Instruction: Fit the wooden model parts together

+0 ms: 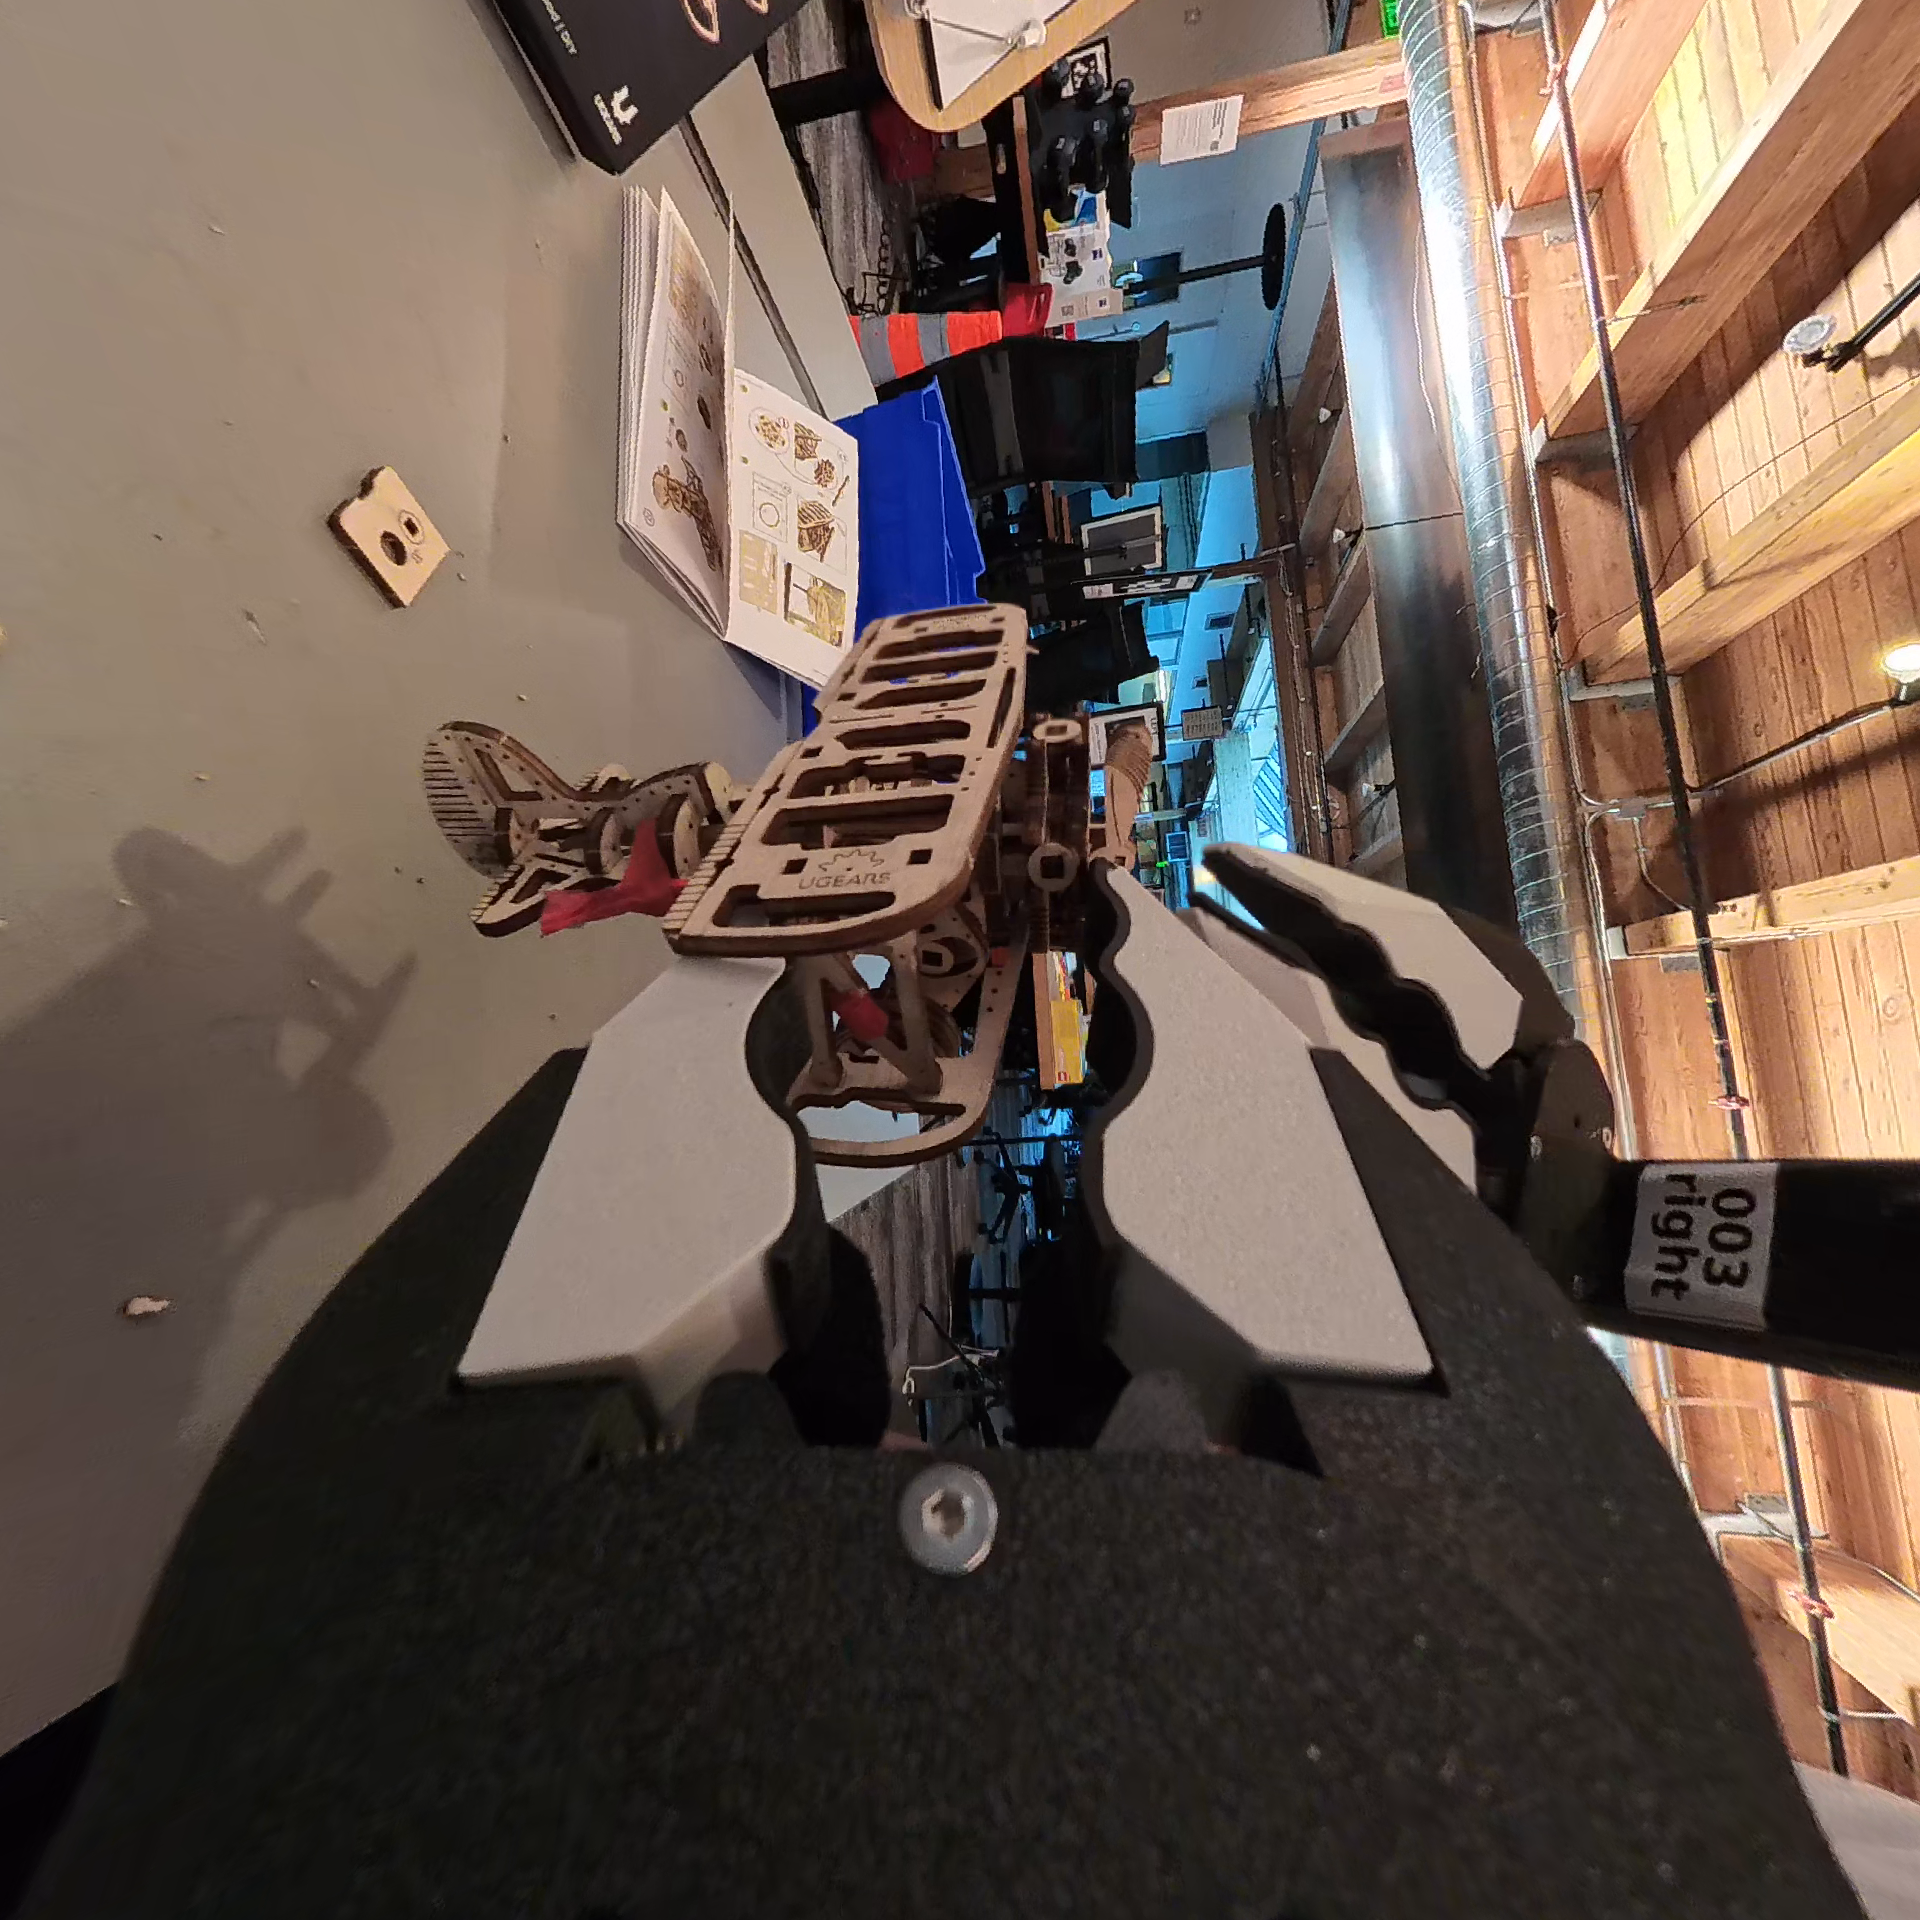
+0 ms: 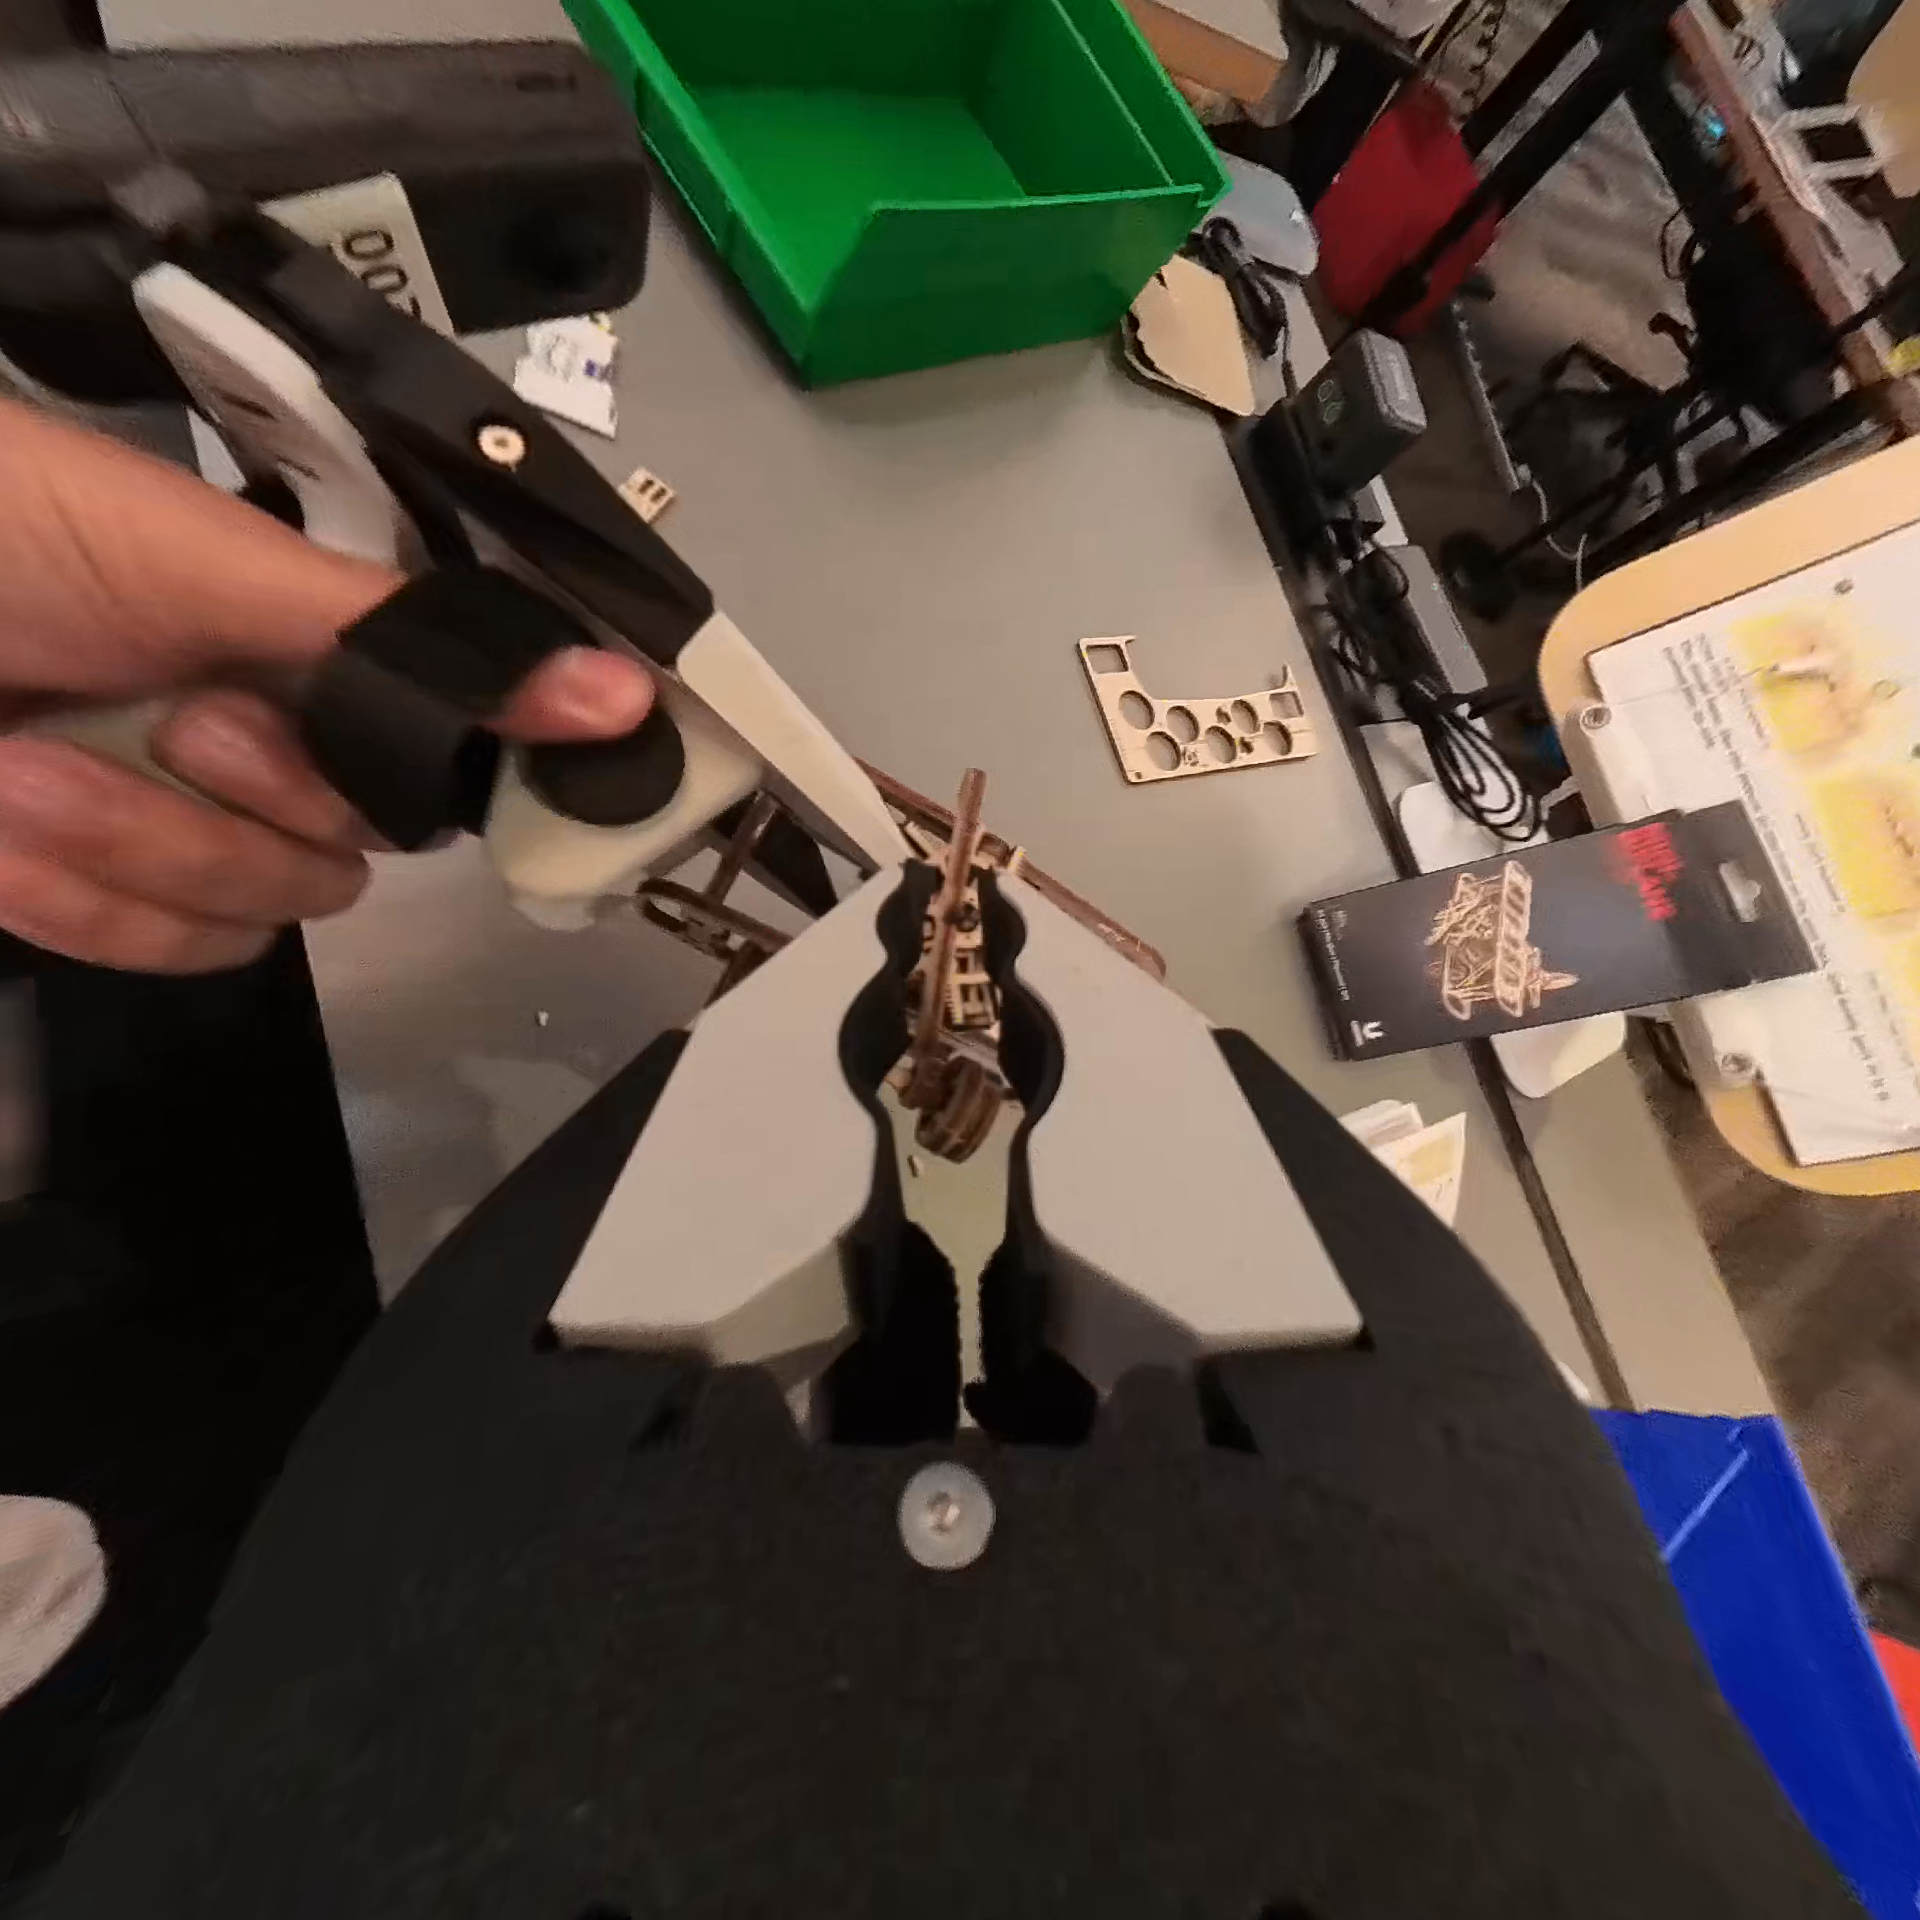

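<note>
A wooden biplane model point(image 1: 862, 790) with a red ribbon is held above the grey table point(image 1: 208, 312). My left gripper point(image 1: 925, 935) is shut on it, with the fingers on either side of its wing struts. My right gripper point(image 2: 951, 883) is shut on a small wooden part point(image 2: 951, 997) at the plane's nose. In the left wrist view the right gripper point(image 1: 1221, 873) reaches in from the right, tips at the nose beside the propeller point(image 1: 1127, 769). In the right wrist view a hand point(image 2: 156, 675) holds the left gripper, whose finger point(image 2: 769, 717) slants down onto the mostly hidden plane.
On the table lie a loose wooden piece point(image 1: 390, 535), an open instruction booklet point(image 1: 727, 488), a punched-out wooden sheet point(image 2: 1195, 717), a small wooden bit point(image 2: 649, 494) and a black kit box point(image 2: 1558, 925). A green bin point(image 2: 904, 177) stands at the back and a blue bin point(image 2: 1766, 1610) near right.
</note>
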Action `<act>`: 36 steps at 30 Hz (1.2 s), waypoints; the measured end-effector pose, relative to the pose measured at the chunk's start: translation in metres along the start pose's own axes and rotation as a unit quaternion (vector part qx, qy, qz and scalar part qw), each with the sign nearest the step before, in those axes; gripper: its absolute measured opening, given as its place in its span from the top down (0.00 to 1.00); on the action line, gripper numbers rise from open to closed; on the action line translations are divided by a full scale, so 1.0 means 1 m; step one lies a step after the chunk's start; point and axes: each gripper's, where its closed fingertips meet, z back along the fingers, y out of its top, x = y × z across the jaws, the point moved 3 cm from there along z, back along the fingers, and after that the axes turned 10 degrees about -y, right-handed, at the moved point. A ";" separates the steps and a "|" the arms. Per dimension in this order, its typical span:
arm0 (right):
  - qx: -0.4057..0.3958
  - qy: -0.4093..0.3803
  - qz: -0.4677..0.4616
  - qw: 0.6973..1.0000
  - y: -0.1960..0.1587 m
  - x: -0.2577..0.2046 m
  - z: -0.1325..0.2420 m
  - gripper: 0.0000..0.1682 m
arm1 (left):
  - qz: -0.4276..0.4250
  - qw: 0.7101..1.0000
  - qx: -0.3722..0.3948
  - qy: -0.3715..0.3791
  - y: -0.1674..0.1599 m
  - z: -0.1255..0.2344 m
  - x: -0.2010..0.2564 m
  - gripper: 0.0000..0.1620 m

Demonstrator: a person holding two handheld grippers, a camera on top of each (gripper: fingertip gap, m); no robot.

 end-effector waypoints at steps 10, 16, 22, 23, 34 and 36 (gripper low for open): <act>-0.006 0.063 -0.064 0.996 -0.009 0.003 -0.009 0.99 | -0.009 1.000 0.001 0.001 -0.001 0.002 0.003 0.70; -0.013 0.160 -0.281 0.946 -0.009 0.008 -0.013 0.99 | -0.009 0.999 0.010 -0.030 0.001 0.003 0.004 0.70; -0.011 0.173 -0.358 0.918 -0.010 0.015 -0.016 0.99 | -0.007 0.999 0.017 -0.039 0.001 0.006 0.006 0.70; -0.012 0.173 -0.355 0.919 -0.010 0.014 -0.016 0.99 | -0.008 0.999 0.017 -0.036 0.001 0.006 0.005 0.70; -0.009 0.162 -0.343 0.925 -0.011 0.010 -0.015 0.98 | -0.007 0.999 0.018 -0.032 0.004 0.007 0.003 0.70; -0.013 0.167 -0.346 0.923 -0.011 0.010 -0.016 0.97 | -0.015 0.999 0.017 -0.030 0.005 0.007 0.003 0.70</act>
